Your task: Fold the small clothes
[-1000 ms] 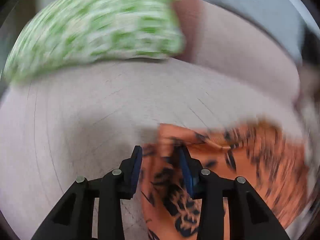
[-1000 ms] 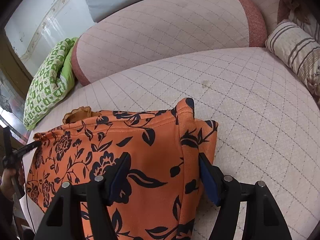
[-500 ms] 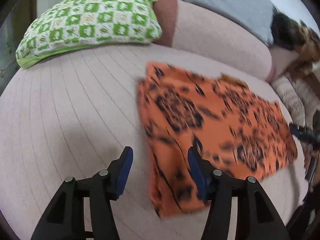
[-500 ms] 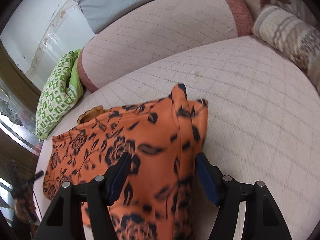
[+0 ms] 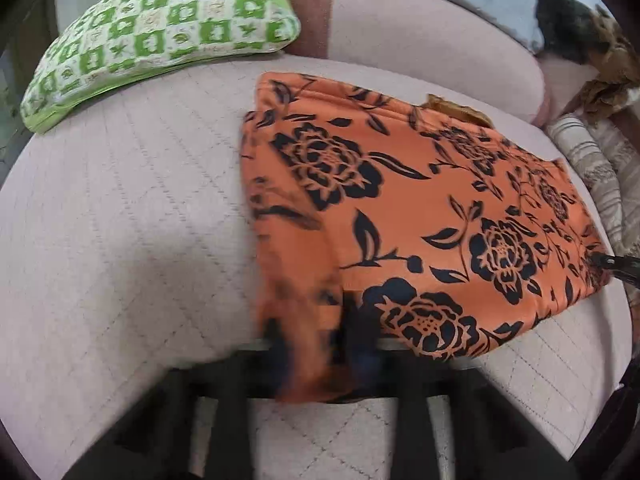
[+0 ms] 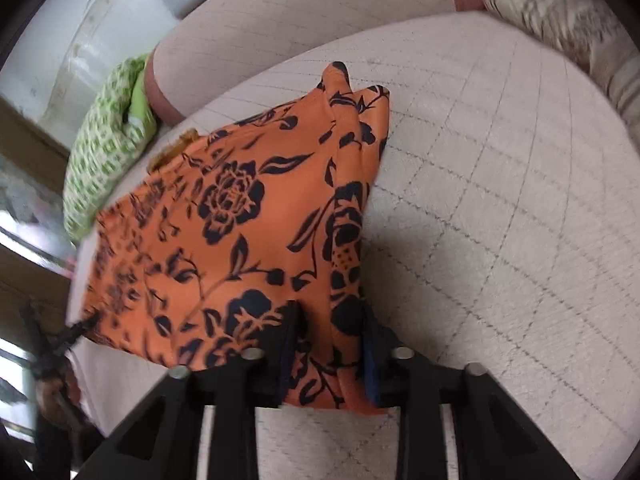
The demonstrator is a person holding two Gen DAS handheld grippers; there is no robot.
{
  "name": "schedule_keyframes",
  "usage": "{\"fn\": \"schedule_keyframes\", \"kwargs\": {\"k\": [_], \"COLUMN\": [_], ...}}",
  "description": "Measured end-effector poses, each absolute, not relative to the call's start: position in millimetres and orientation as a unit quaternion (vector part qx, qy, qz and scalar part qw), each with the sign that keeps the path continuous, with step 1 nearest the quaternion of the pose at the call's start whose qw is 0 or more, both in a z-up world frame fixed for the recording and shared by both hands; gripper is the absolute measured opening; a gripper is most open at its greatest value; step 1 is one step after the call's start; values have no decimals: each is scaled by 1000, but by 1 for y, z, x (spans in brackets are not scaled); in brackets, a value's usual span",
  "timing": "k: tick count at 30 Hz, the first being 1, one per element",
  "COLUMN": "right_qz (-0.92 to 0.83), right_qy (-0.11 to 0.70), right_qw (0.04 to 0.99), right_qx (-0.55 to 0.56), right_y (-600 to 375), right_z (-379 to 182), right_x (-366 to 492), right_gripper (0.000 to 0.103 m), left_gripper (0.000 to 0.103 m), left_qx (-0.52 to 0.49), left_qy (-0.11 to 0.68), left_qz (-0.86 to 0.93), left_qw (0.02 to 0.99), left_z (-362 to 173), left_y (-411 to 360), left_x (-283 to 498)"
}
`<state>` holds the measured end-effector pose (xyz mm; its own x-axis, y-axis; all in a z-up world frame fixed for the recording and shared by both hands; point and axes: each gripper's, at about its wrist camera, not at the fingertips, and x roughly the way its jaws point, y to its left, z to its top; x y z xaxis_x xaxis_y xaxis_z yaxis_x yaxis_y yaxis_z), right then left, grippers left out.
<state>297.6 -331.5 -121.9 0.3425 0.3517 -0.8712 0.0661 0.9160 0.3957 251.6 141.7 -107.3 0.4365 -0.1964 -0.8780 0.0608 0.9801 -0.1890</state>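
Observation:
An orange garment with black flowers [image 5: 400, 200] lies flat on the quilted sofa seat [image 5: 120, 220]. My left gripper [image 5: 316, 344] is closing on the garment's near left corner; its blurred fingers press the cloth bunched between them. In the right wrist view the same garment [image 6: 240, 220] has a raised fold along its right edge. My right gripper [image 6: 332, 332] is closing on the near end of that fold, with its pads against the cloth. The other gripper's black tip shows at the far corner in each view.
A green and white patterned pillow [image 5: 160, 32] lies at the seat's back left. Striped cushions [image 5: 592, 168] crowd the right end. The padded backrest [image 5: 420, 32] rises behind. A brown frilled edge [image 5: 456, 110] peeks from under the garment's far side.
Both grippers stood open over the garment's near corners; now both have closed on the cloth. The left one first swung across, bringing the whole garment into view.

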Motion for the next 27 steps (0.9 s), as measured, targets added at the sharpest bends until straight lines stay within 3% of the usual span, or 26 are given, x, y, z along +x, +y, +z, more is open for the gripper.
{"fn": "schedule_keyframes", "kwargs": {"k": [5,9,12,15,16,17,18,22,24,25,27], "right_qz": [104,83,89,80,76,71,69,76,52,54,53], "right_qy": [524,604,550,520,513,504,498,499,515,525,526], "right_qw": [817,760,787,824,831,838,842,844,836,827,834], "right_qx": [216,224,264,211,201,196,193,183,183,192,155], "right_y": [-335,-340,-352,-347,-347,-346,-344,-331,-336,-338,-330], "right_z": [-76,-139,-119,-91,-85,-81,-78,-90,-107,-116,-114], "right_x": [269,263,260,270,276,285,293,349,372,382,390], "right_gripper": [6,9,12,45,72,79,79,76,52,15,10], "left_gripper": [13,23,29,33,39,43,48,48,48,48,48], "left_qx": [-75,-55,-50,-20,-14,-12,-12,14,5,10,28], "left_qy": [490,533,495,457,448,447,449,495,505,495,488], "left_qz": [-67,-39,-38,-51,-68,-85,-113,-110,-101,-101,-100], "left_qw": [866,844,866,888,891,890,887,862,857,863,867], "left_z": [-83,-117,-90,-63,-57,-55,-57,-103,-121,-120,-119], "left_y": [146,145,145,135,128,122,115,101,104,103,99], "left_x": [233,241,234,230,231,232,234,250,251,248,244]}}
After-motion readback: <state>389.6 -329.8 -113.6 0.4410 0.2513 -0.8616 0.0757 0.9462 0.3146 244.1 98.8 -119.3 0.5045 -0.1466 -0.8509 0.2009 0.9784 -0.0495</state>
